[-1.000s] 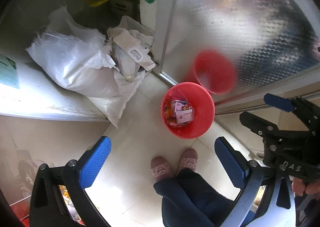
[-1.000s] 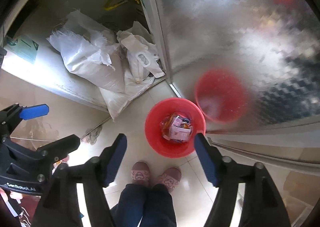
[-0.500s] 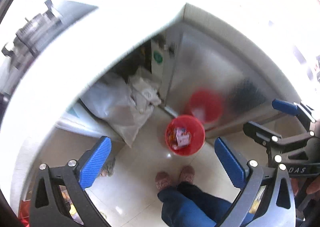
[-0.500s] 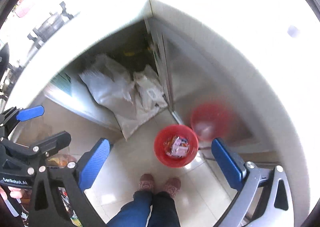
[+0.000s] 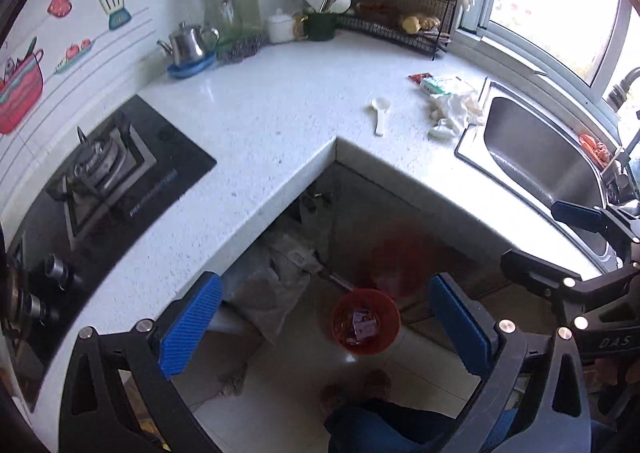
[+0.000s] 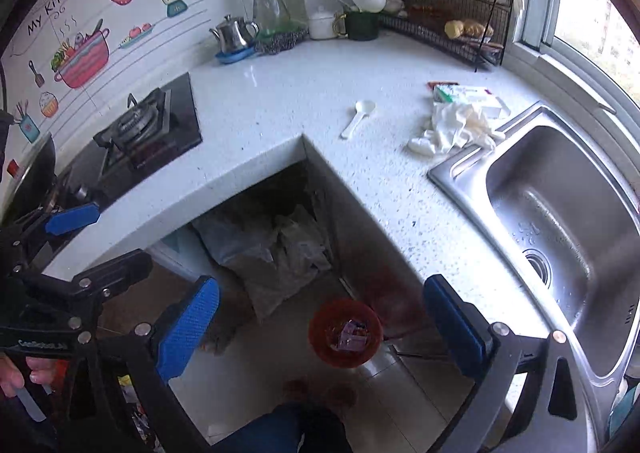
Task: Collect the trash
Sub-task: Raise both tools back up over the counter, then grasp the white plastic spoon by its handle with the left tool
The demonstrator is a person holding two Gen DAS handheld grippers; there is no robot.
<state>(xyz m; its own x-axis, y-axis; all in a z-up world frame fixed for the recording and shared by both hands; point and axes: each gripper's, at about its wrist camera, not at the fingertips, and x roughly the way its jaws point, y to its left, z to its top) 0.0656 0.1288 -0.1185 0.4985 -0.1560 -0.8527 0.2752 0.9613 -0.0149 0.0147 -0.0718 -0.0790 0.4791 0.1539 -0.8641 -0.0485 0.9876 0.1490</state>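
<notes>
A red bin [image 5: 366, 320] with wrappers inside stands on the floor below the counter corner; it also shows in the right wrist view [image 6: 345, 331]. On the white counter lie a white plastic spoon [image 5: 380, 111], crumpled white tissue [image 5: 454, 113] and a green-and-white packet [image 5: 440, 85] with a red wrapper [image 5: 418, 77] behind it. The same spoon [image 6: 358, 117], tissue [image 6: 452, 127] and packet [image 6: 468, 95] show in the right wrist view. My left gripper [image 5: 324, 327] is open and empty, high above the floor. My right gripper [image 6: 320, 327] is open and empty beside it.
A steel sink [image 6: 560, 213] is at the right, a gas hob [image 5: 100, 169] at the left. A kettle [image 5: 188, 47], glass jug [image 5: 218, 1], dish rack [image 5: 400, 21] stand at the back. White sacks [image 6: 272, 249] fill the open cabinet under the counter. My feet [image 5: 352, 389] stand near the bin.
Both grippers have risen from near the floor to well above the counter. The bin now looks small and the counter top with its trash has come into view.
</notes>
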